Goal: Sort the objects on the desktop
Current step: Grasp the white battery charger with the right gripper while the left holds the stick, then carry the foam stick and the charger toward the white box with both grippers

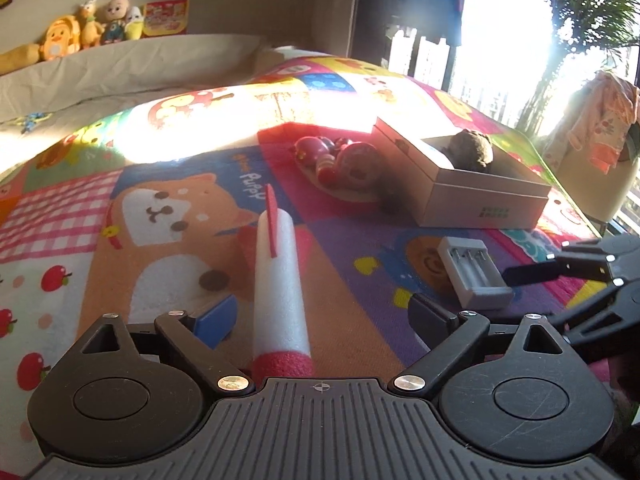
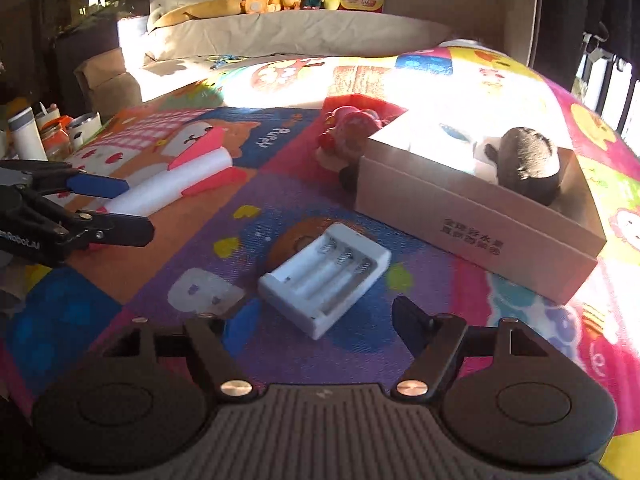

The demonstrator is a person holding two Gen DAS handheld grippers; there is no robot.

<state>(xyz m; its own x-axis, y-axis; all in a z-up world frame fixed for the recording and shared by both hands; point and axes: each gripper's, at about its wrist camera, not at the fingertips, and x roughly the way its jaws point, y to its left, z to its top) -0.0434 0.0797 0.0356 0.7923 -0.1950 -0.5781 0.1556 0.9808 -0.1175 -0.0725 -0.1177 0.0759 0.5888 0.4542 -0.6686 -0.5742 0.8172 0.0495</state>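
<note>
Left gripper point(image 1: 322, 320): jaws wide open, foam rocket point(image 1: 278, 280) between them, ungripped. Right gripper point(image 2: 320, 320): jaws wide open, battery charger point(image 2: 325, 278) just ahead, empty.

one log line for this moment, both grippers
left gripper: open, straddling white foam rocket | right gripper: open, at white battery charger | cardboard box: holds dark plush

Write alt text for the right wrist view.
The open right hand-held gripper hovers just short of a white battery charger on a colourful cartoon play mat. Behind it sits a cardboard box holding a dark plush toy; at left, the left hand-held gripper straddles a white foam rocket.
</note>
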